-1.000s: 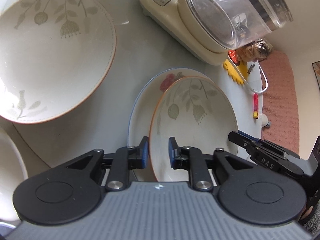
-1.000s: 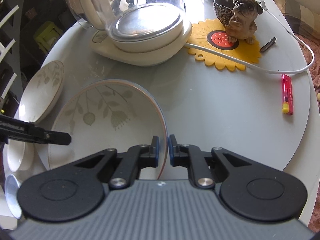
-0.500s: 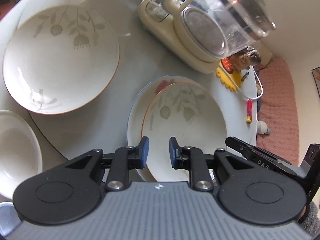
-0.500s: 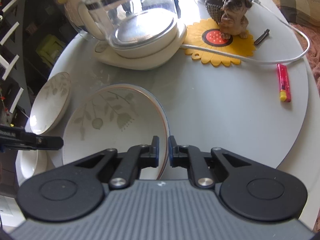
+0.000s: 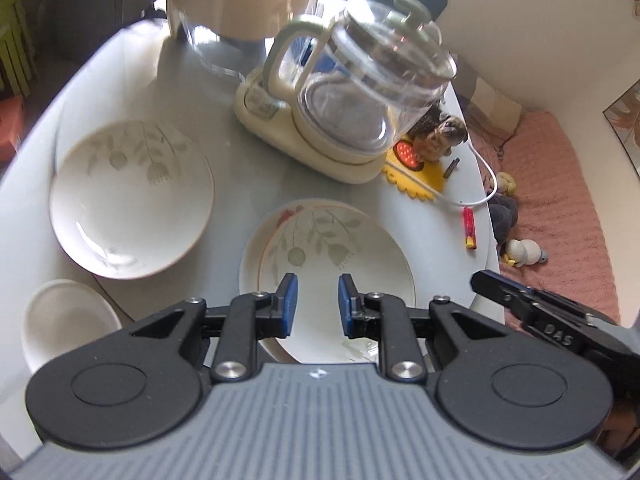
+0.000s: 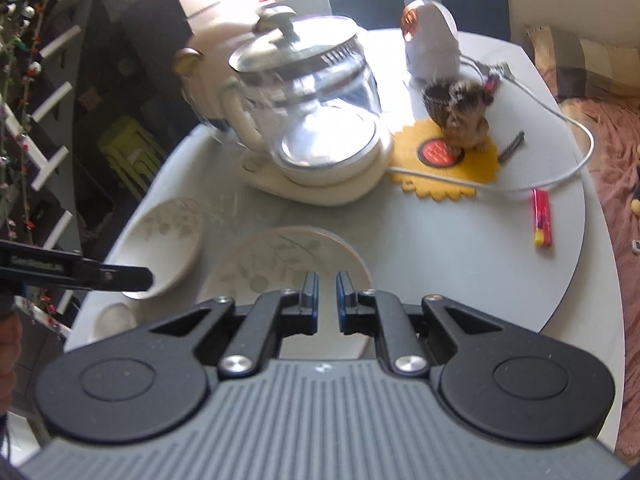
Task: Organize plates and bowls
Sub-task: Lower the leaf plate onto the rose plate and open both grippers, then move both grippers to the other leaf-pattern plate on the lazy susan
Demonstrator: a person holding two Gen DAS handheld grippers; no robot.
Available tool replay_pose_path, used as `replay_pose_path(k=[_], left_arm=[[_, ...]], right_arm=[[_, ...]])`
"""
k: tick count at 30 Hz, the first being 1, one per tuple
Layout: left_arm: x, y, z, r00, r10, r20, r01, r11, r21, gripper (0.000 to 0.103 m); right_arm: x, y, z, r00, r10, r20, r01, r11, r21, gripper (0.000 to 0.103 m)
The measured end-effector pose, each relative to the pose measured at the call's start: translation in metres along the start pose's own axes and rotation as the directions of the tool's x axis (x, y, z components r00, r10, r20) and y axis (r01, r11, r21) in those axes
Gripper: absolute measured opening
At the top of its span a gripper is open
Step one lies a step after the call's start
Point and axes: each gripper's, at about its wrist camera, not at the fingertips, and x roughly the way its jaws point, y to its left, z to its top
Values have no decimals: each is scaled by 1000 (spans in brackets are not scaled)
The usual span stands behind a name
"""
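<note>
Grey tabletop is spreading beneath both our claws. Beyond the left claw, a glass kettle is sitting on its cream base. Right under that claw, a leaf-patterned plate is nesting in a flowered plate; to its left, a second leaf-patterned plate and a small white bowl are lying empty. Our left claw is gaping slightly, pinching nothing. Our right claw is hanging over the stack, nearly pressed together, empty.
</note>
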Motion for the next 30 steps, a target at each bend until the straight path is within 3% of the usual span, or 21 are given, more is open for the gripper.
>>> replay_pose_path(k=[5, 9, 24, 30], left_arm=[[-39, -22, -2, 996, 46, 80, -52, 996, 70, 24], [-59, -42, -11, 983, 119, 143, -139, 980, 140, 24], [-108, -60, -56, 980, 117, 159, -139, 981, 136, 24], [-119, -59, -74, 979, 135, 152, -150, 984, 97, 24]], right_arm=[[-30, 13, 3, 998, 10, 63, -11, 1000, 13, 12], [-48, 21, -1, 995, 23, 99, -24, 1000, 16, 12], [-95, 52, -29, 994, 83, 76, -78, 995, -66, 12], [-111, 39, -32, 995, 51, 86, -44, 995, -84, 12]])
